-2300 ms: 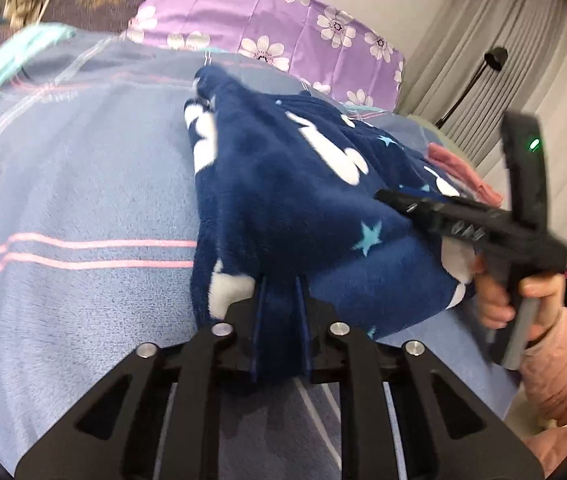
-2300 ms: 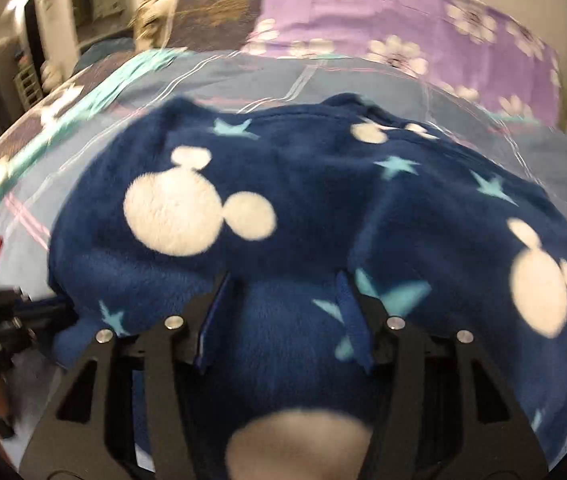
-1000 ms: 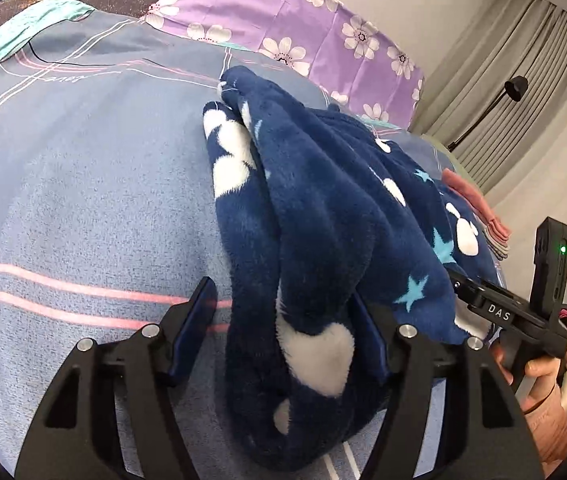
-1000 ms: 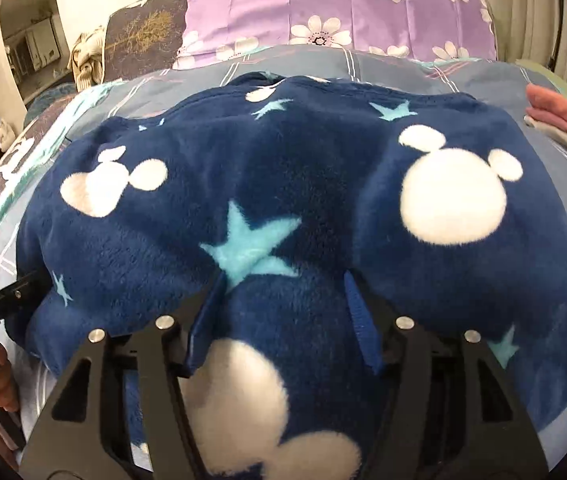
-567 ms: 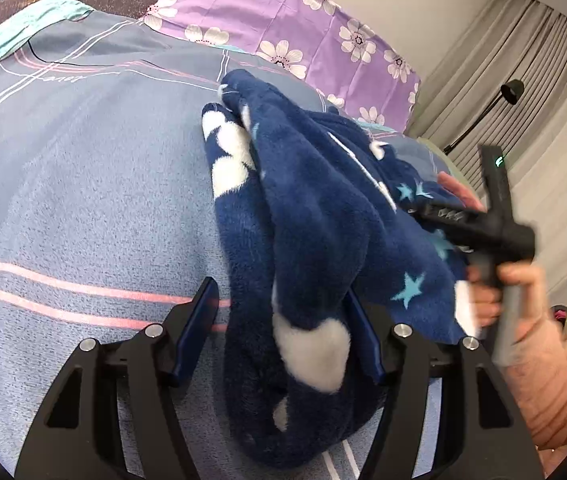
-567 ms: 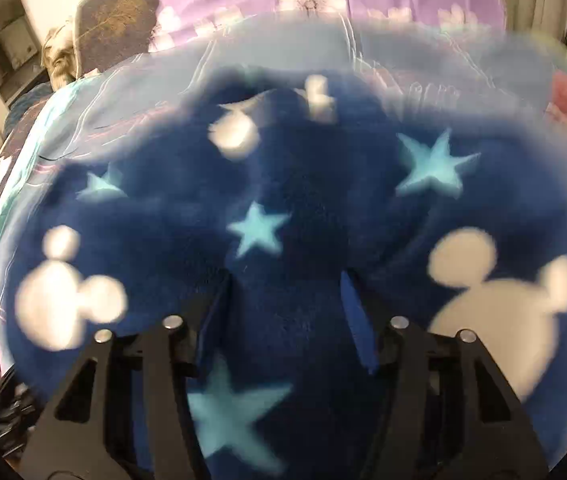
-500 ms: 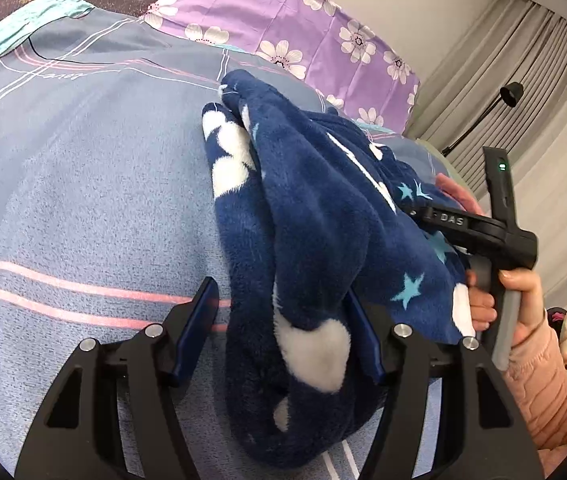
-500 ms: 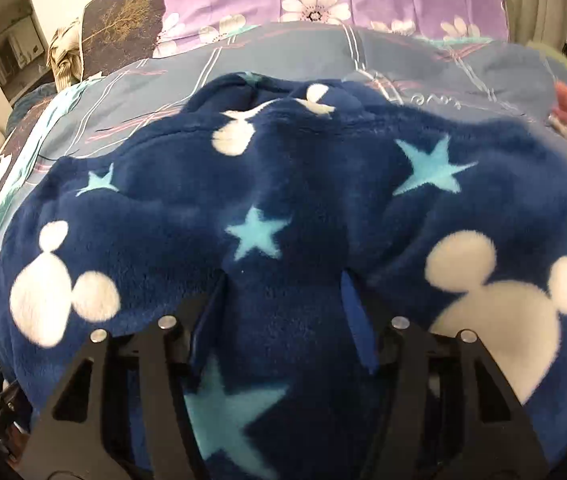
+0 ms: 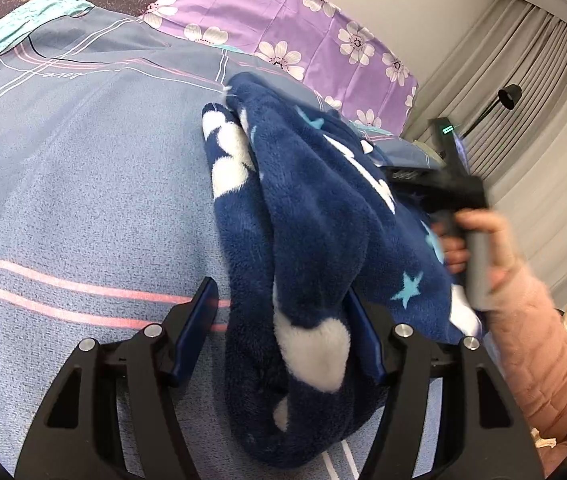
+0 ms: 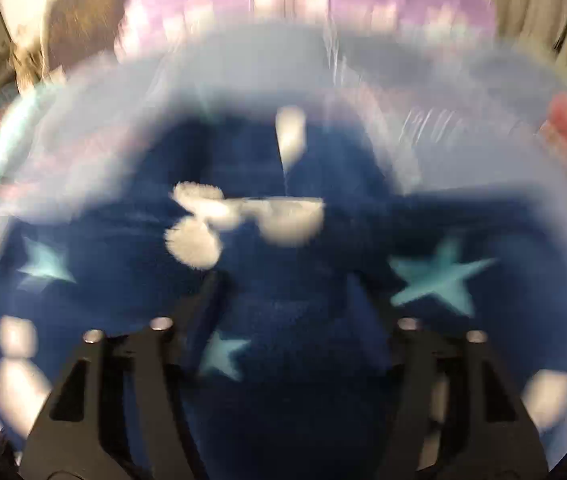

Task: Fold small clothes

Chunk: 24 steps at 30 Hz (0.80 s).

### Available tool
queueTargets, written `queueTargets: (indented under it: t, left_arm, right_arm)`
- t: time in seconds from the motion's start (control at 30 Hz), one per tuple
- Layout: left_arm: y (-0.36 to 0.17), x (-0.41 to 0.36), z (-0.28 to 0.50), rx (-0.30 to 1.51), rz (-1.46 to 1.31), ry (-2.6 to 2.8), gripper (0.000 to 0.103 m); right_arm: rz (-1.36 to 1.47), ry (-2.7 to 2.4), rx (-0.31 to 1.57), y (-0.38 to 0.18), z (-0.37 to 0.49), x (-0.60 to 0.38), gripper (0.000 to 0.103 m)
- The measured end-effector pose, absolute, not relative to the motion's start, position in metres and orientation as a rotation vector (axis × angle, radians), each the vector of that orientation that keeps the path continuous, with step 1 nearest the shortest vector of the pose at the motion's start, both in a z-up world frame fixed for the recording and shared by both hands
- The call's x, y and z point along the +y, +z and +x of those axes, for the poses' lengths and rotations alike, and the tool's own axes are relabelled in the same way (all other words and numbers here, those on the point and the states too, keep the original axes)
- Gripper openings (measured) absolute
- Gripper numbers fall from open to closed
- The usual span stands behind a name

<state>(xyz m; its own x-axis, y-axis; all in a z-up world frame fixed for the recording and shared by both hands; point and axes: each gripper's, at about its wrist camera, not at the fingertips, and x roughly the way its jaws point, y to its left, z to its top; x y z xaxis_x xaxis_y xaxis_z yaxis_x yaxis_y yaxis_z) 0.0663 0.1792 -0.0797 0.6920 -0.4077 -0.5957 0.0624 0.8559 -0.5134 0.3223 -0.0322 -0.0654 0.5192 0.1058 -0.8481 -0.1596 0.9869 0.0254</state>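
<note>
Left wrist view: a navy fleece garment [image 9: 315, 240] with white patches and pale blue stars lies bunched on a blue striped bedsheet [image 9: 83, 200], toward the sheet's far right side below a purple flowered pillow [image 9: 291, 40]. The left gripper [image 9: 283, 320] is spread wide, its fingers [image 9: 199, 320] straddling the garment's near fold without pinching it. The right gripper [image 9: 435, 184], held in a hand [image 9: 479, 240] with a pink sleeve [image 9: 543, 360], rests against the garment's far side.

Right wrist view (blurred): the right gripper [image 10: 283, 304] has fleece [image 10: 283, 360] between its parted fingers; whether it grasps cannot be told.
</note>
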Motion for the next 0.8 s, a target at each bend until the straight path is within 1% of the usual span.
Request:
queueTargets:
  t: [0.27, 0.43, 0.53, 0.63, 0.77, 0.8]
  left_arm:
    - [-0.078, 0.177, 0.068, 0.771, -0.473, -0.264, 0.065]
    - [-0.077, 0.178, 0.068, 0.77, -0.479, -0.264, 0.065]
    - [-0.076, 0.177, 0.067, 0.764, -0.485, -0.262, 0.066]
    - [-0.073, 0.18, 0.062, 0.753, -0.497, -0.251, 0.066]
    - [-0.064, 0.193, 0.048, 0.715, -0.516, -0.239, 0.067]
    - [-0.061, 0.2, 0.045, 0.703, -0.526, -0.234, 0.067]
  right_arm:
    - [-0.056, 0.168, 0.965, -0.053, 0.309, -0.035, 0.071]
    - [-0.085, 0.212, 0.837, -0.015, 0.252, -0.039, 0.071]
    - [-0.234, 0.32, 0.739, 0.002, 0.196, -0.02, 0.072]
    - [-0.406, 0.419, 0.636, 0.006, 0.137, 0.001, 0.074]
    - [-0.568, 0.58, 0.573, -0.007, 0.075, 0.029, 0.075]
    - [-0.568, 0.58, 0.573, -0.007, 0.075, 0.029, 0.075]
